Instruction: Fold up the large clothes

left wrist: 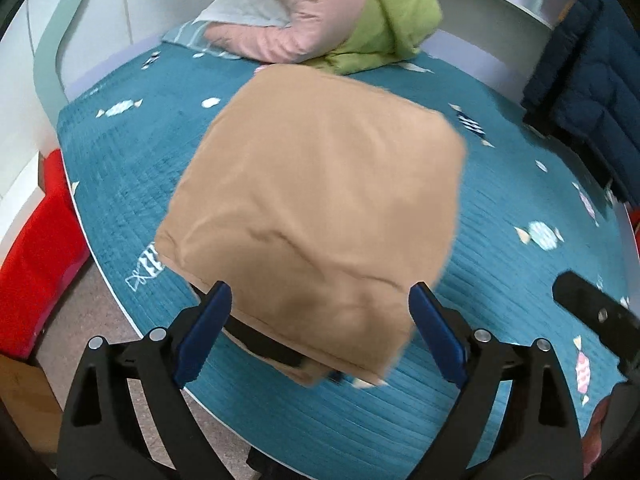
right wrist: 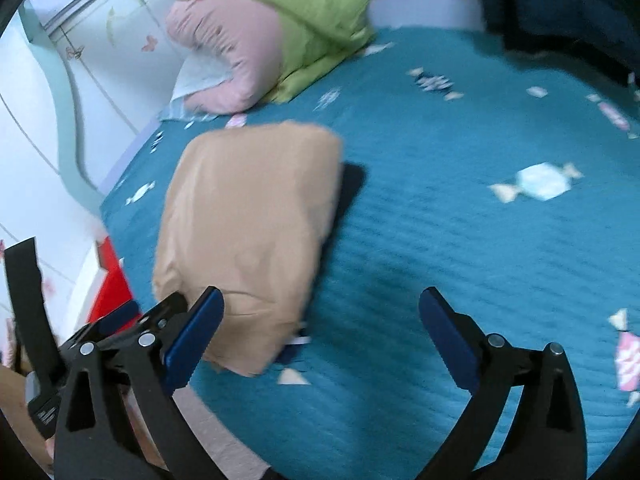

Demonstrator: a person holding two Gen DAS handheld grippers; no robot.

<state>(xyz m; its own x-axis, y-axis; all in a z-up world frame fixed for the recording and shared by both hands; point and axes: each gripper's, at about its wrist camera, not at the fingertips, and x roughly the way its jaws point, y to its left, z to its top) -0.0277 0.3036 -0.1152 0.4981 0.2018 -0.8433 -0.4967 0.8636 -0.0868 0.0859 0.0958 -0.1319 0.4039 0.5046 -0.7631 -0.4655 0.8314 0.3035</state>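
Tongs first: left tongs (left wrist: pixel 320 320) spread wide, blue pads (left wrist: pixel 206 334) apart on either side of the near end of the folded tan garment (left wrist: pixel 316 208), not gripping it. Right tongs (right wrist: pixel 320 332) also spread wide, nothing between the pads; its left pad (right wrist: pixel 194 338) sits just beside the garment's near corner, cannot tell if touching. In the right wrist view the left tongs' black body (right wrist: pixel 120 328) shows at lower left next to the tan garment (right wrist: pixel 248 240).

Garment is folded into a thick rectangular bundle, lying on the teal bedspread (left wrist: pixel 500 280) near the bed's near-left edge, long side running away from the cameras. A dark strip (left wrist: pixel 260 340) shows under its near edge. Frames blurred, fold details unclear.

Bedspread has white and pink candy prints (right wrist: pixel 536 184). At the far end of the bed, a pink quilt (left wrist: pixel 288 20) and a green quilt (left wrist: pixel 384 16) are piled together, touching, with a white pillow (left wrist: pixel 244 8) beneath the pink one. Navy padded jacket (left wrist: pixel 588 92) hangs at the bed's right edge. Red box (left wrist: pixel 36 256) on the floor off the left edge, beside a white wall.
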